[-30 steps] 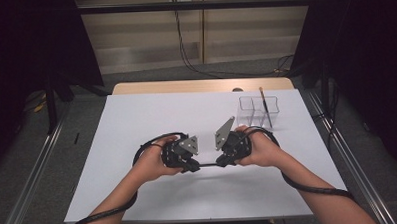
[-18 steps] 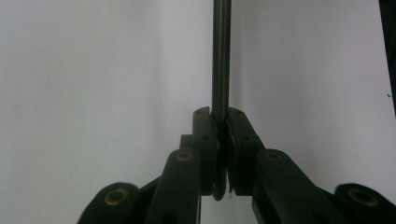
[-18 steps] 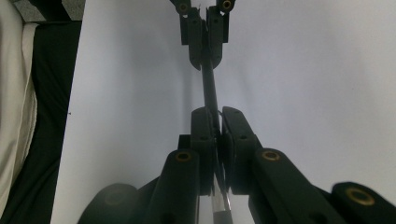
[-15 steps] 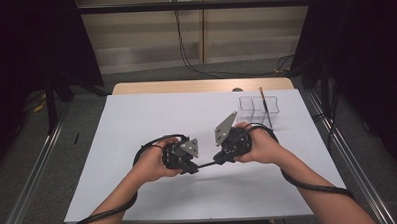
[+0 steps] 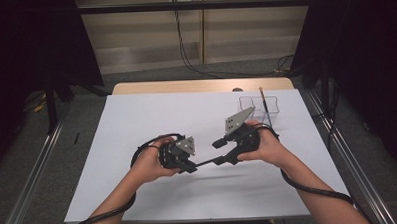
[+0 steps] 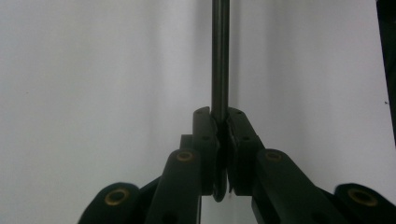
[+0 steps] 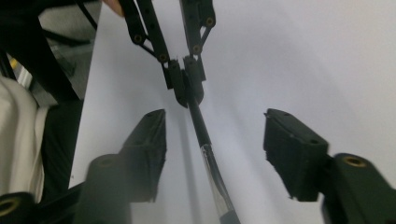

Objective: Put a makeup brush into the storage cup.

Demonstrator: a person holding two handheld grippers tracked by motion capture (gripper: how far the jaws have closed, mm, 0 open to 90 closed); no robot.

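Two grippers: left gripper (image 5: 187,166) and right gripper (image 5: 219,151). Two rods: one (image 5: 204,163) between them, one (image 5: 264,105) in the single clear box (image 5: 251,104).

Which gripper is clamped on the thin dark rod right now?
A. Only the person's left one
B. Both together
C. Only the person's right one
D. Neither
A: the left gripper pinches the rod at its end, while the right gripper has just opened, its pads standing clear on either side.

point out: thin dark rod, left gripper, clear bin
thin dark rod (image 6: 220,51), left gripper view, mid-shaft.
left gripper (image 6: 219,122), left gripper view, fingertips clamped on rod.
clear bin (image 5: 275,108), high view, right wall.
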